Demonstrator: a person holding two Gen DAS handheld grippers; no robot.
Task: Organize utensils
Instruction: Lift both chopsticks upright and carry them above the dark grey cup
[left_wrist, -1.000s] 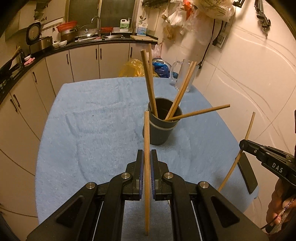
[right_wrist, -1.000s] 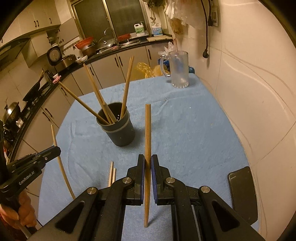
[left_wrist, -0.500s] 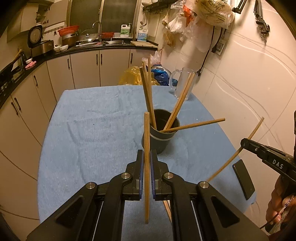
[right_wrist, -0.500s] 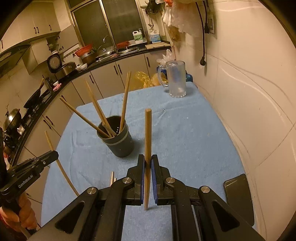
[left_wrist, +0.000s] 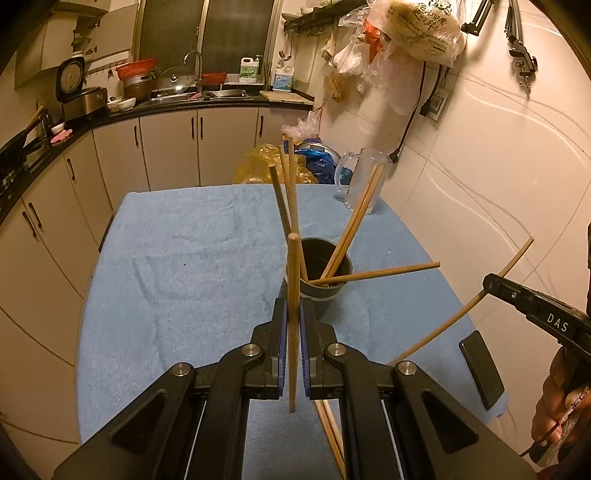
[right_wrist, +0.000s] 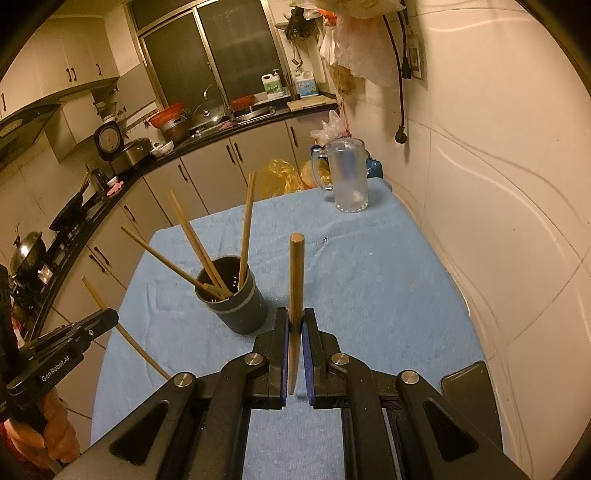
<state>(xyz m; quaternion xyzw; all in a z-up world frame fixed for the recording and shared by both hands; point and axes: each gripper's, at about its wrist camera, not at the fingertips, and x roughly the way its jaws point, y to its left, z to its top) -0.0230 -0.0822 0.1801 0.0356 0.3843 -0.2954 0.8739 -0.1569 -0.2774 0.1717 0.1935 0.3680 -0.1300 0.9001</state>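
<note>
A dark round holder (left_wrist: 320, 291) (right_wrist: 232, 299) stands mid-table on the blue cloth with several wooden chopsticks (left_wrist: 354, 218) (right_wrist: 192, 236) leaning out of it. My left gripper (left_wrist: 291, 325) is shut on one upright wooden chopstick (left_wrist: 293, 280), held above the table just in front of the holder. My right gripper (right_wrist: 294, 325) is shut on another upright chopstick (right_wrist: 296, 273), to the right of the holder. Two loose chopsticks (left_wrist: 328, 428) lie on the cloth below my left gripper. Each gripper shows in the other's view (left_wrist: 532, 310) (right_wrist: 70, 339).
A glass mug (right_wrist: 349, 177) (left_wrist: 364, 184) stands at the table's far right corner. A dark phone (left_wrist: 482, 369) (right_wrist: 467, 384) lies at the near right edge. A tiled wall runs close along the right side. Kitchen cabinets (left_wrist: 166, 147) stand beyond the table.
Both grippers have risen and pulled back with their chopsticks. The holder looks lower and farther. The right gripper's chopstick has tilted more in the left wrist view.
</note>
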